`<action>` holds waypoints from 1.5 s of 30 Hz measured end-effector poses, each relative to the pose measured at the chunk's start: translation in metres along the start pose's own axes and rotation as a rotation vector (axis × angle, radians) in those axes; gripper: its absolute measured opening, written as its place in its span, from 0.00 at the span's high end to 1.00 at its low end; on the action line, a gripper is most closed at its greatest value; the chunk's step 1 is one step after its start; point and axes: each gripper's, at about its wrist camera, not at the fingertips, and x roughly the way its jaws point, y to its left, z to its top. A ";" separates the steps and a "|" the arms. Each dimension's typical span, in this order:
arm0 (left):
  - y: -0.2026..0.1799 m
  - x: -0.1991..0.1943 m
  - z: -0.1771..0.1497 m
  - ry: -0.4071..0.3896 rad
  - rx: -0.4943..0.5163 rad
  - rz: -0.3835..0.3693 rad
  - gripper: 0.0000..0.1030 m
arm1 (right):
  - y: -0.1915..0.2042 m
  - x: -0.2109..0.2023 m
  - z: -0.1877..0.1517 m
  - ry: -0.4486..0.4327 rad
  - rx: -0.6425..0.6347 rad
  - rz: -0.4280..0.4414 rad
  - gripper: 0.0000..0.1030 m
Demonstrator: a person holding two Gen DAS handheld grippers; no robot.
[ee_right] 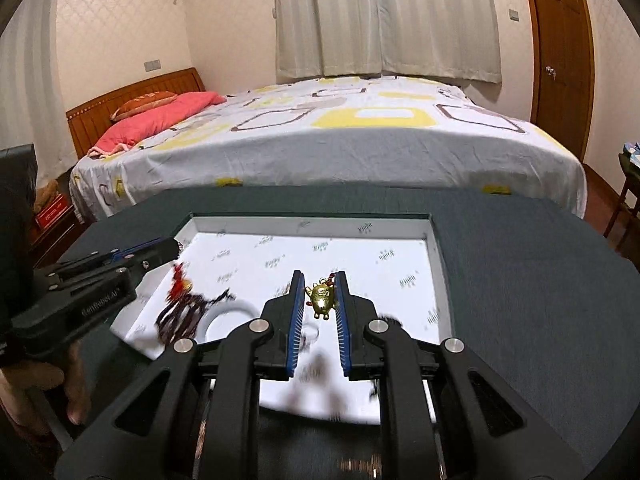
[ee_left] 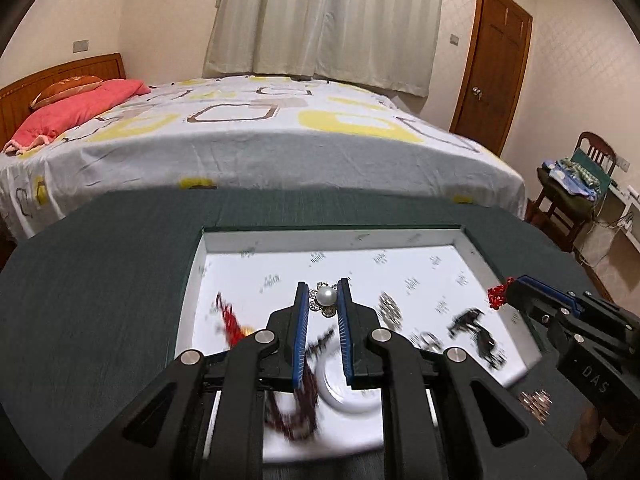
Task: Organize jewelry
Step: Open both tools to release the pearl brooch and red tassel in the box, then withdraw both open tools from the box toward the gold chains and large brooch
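A shallow white tray lies on a dark green table. My left gripper is shut on a pearl brooch with rhinestone petals, held over the tray. My right gripper is shut on a gold charm with a red cord, also over the tray. In the left wrist view the right gripper shows at the tray's right edge with red cord at its tip. Blurred in the tray lie a dark red bead string, a white ring, a red tassel and dark pieces.
A bed with a patterned sheet stands just behind the table. A wooden door and a chair with clothes are at the right. A sparkly piece lies on the table outside the tray's near right corner.
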 end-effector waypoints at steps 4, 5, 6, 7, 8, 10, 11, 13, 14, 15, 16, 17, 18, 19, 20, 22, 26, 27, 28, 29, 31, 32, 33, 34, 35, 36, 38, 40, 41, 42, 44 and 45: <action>0.005 0.031 0.004 0.054 0.003 0.011 0.85 | -0.001 0.039 0.003 0.054 -0.006 -0.011 0.85; 0.009 0.040 0.004 0.073 -0.003 0.012 0.85 | -0.002 0.046 0.002 0.067 -0.005 -0.011 0.85; 0.011 0.047 0.004 0.087 -0.009 0.015 0.85 | -0.003 0.056 0.001 0.090 -0.001 -0.011 0.85; 0.013 0.052 0.004 0.101 -0.016 0.017 0.85 | -0.005 0.064 -0.001 0.107 0.005 -0.011 0.85; 0.017 0.061 0.003 0.125 -0.025 0.017 0.85 | -0.006 0.070 -0.002 0.125 0.008 -0.013 0.85; 0.020 0.068 0.002 0.146 -0.034 0.018 0.85 | -0.007 0.082 -0.004 0.161 0.009 -0.016 0.85; 0.021 0.072 0.001 0.165 -0.035 0.018 0.85 | -0.007 0.085 -0.005 0.170 0.008 -0.019 0.85; 0.022 0.074 0.001 0.176 -0.036 0.014 0.85 | -0.007 0.090 -0.006 0.190 0.008 -0.019 0.85; 0.022 0.074 0.002 0.183 -0.030 0.020 0.85 | -0.006 0.091 -0.006 0.194 0.007 -0.022 0.85; 0.022 0.076 0.002 0.194 -0.029 0.017 0.85 | -0.005 0.091 -0.006 0.195 0.005 -0.026 0.85; 0.022 0.078 0.002 0.213 -0.028 0.009 0.85 | -0.005 0.092 -0.006 0.199 0.002 -0.030 0.85; 0.022 0.080 0.002 0.225 -0.026 0.009 0.85 | -0.004 0.092 -0.006 0.202 0.001 -0.032 0.84; 0.021 0.081 0.001 0.231 -0.026 0.012 0.85 | -0.004 0.092 -0.007 0.205 0.003 -0.031 0.82; 0.021 0.082 0.000 0.238 -0.026 0.012 0.84 | -0.004 0.091 -0.007 0.204 0.006 -0.029 0.80; 0.021 0.084 -0.001 0.248 -0.028 0.008 0.83 | -0.004 0.091 -0.007 0.203 0.008 -0.029 0.76; 0.021 0.086 -0.003 0.260 -0.030 0.013 0.75 | -0.003 0.090 -0.006 0.198 0.010 -0.027 0.71; 0.024 0.076 -0.002 0.211 -0.065 -0.002 0.54 | -0.006 0.084 -0.006 0.170 0.015 -0.025 0.71; 0.025 0.073 -0.001 0.197 -0.069 -0.001 0.52 | -0.007 0.081 -0.006 0.161 0.024 -0.022 0.71; 0.025 0.069 0.000 0.181 -0.070 0.002 0.51 | -0.009 0.078 -0.006 0.151 0.031 -0.018 0.71; 0.024 0.065 0.000 0.161 -0.067 0.002 0.49 | -0.009 0.074 -0.006 0.139 0.035 -0.017 0.70; 0.022 0.057 0.000 0.135 -0.061 0.011 0.46 | -0.009 0.063 -0.005 0.114 0.034 -0.018 0.70; 0.021 0.051 0.000 0.115 -0.060 0.015 0.45 | -0.009 0.058 -0.006 0.104 0.035 -0.019 0.70; 0.021 0.046 -0.001 0.098 -0.060 0.017 0.44 | -0.010 0.052 -0.007 0.093 0.037 -0.022 0.69; 0.019 0.039 -0.002 0.075 -0.059 0.020 0.41 | -0.011 0.046 -0.008 0.086 0.039 -0.021 0.69; 0.019 0.035 -0.002 0.059 -0.059 0.021 0.40 | -0.011 0.040 -0.010 0.078 0.040 -0.023 0.69; 0.017 0.027 -0.003 0.034 -0.058 0.023 0.39 | -0.012 0.036 -0.011 0.074 0.040 -0.026 0.68; 0.013 0.015 -0.006 -0.002 -0.048 0.035 0.37 | -0.013 0.026 -0.013 0.062 0.045 -0.033 0.65; 0.008 0.000 -0.010 -0.038 -0.037 0.043 0.36 | -0.015 0.014 -0.018 0.051 0.053 -0.037 0.63; 0.006 -0.004 -0.011 -0.048 -0.034 0.044 0.36 | -0.015 0.009 -0.020 0.047 0.053 -0.041 0.63; 0.004 -0.011 -0.013 -0.061 -0.029 0.048 0.36 | -0.016 0.001 -0.024 0.039 0.054 -0.046 0.63; -0.001 -0.024 -0.020 -0.088 -0.023 0.058 0.36 | -0.017 -0.009 -0.029 0.030 0.056 -0.053 0.63; -0.003 -0.029 -0.023 -0.094 -0.021 0.060 0.36 | -0.018 -0.016 -0.034 0.026 0.055 -0.060 0.63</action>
